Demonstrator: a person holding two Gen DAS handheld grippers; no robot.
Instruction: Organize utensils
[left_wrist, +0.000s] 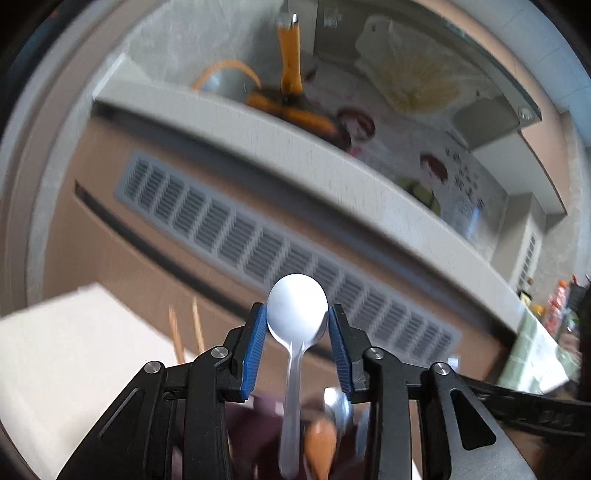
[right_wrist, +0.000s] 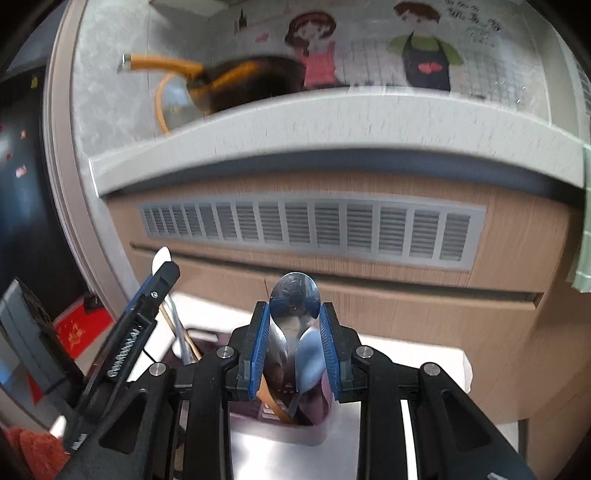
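In the left wrist view my left gripper is shut on the bowl of a pale metal spoon, whose handle hangs down toward a dark utensil holder. Two wooden chopsticks stand to its left. In the right wrist view a shiny metal spoon stands bowl-up between the blue pads of my right gripper, with slim gaps at its edges. Its handle reaches down into the utensil holder, beside a pale blue spoon and a wooden utensil. The left gripper enters from the left with its spoon.
A wood-fronted cabinet with a grey vent grille stands close ahead under a grey counter edge. An orange-handled pan sits on that counter. The holder rests on a white tabletop. A red item lies low at the left.
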